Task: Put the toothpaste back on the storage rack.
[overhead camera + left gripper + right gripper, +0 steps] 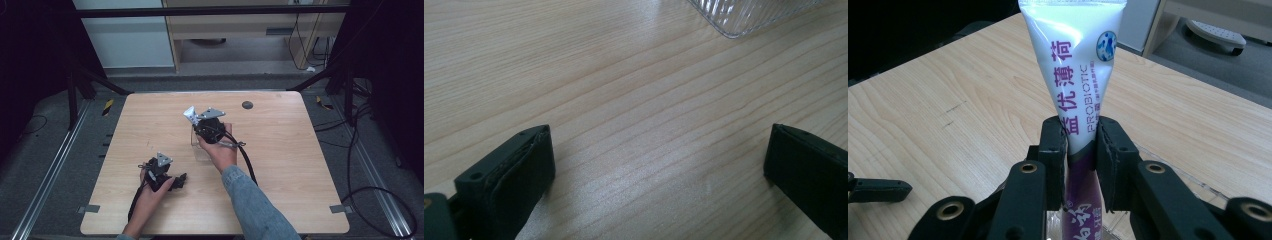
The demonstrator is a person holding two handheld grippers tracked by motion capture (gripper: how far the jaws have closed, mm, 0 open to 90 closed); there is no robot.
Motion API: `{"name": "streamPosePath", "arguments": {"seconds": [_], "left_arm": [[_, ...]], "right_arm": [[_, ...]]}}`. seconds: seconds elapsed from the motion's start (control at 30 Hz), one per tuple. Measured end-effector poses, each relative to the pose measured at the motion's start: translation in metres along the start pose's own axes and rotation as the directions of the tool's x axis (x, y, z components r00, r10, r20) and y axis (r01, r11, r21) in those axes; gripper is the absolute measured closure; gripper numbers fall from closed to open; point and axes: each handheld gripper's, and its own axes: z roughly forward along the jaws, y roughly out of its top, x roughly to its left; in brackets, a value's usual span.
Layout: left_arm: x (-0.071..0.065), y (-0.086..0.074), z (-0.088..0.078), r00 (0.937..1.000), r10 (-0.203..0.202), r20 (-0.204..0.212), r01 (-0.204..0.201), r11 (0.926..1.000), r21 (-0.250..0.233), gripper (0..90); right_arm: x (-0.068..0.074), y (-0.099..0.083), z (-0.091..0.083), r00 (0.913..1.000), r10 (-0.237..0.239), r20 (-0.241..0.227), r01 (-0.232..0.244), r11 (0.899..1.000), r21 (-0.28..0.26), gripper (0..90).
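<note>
Table (280, 165): light wood-grain top, square with rounded corners, resting on a dark frame over grey floor.
Right gripper (1082, 150): held in the right hand (220, 152) near the table's middle; jaws pressed in from both sides onto a toothpaste tube, pointing away from the person.
Toothpaste tube (1075, 65): white upper body with a flat crimped end at the top, purple lower part; purple Chinese characters and the word "PROBIOTIC" down its length, a small blue round mark near the crimp; clamped at the white-to-purple change, standing upright between the jaws. In the high view, white crimped end (190, 114) sticking out past the gripper toward the far edge, raised above the table.
Clear container (749, 15): ribbed transparent plastic, a rounded corner lying on the wood at the top of the left gripper view; in the right gripper view, a clear rim (1178, 172) just under the gripped tube; cannot tell whether the tube's lower end touches it.
Left gripper (659, 165): held in the left hand (150, 192) near the front-left part of the table; jaws spread wide, bare wood between them, gripping nothing, low over the tabletop.
Spacing: the two grippers well apart, left one nearer the person.
Sleeve (255, 200): blue denim on the right forearm.
Dark round mark (247, 105): on the table near the far edge, apart from both grippers.
</note>
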Motion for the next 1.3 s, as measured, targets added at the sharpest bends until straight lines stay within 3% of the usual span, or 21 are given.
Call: {"name": "streamPosePath", "arguments": {"seconds": [1.3], "left_arm": [[0.0000,0.0001,-0.0001,1.0000,0.001,0.000,-0.001,1.0000,0.002,0.0]], "right_arm": [[0.0040,0.0001,-0.0029,0.9996,-0.012,-0.024,0.012,1.000,0.001,70.1]]}}
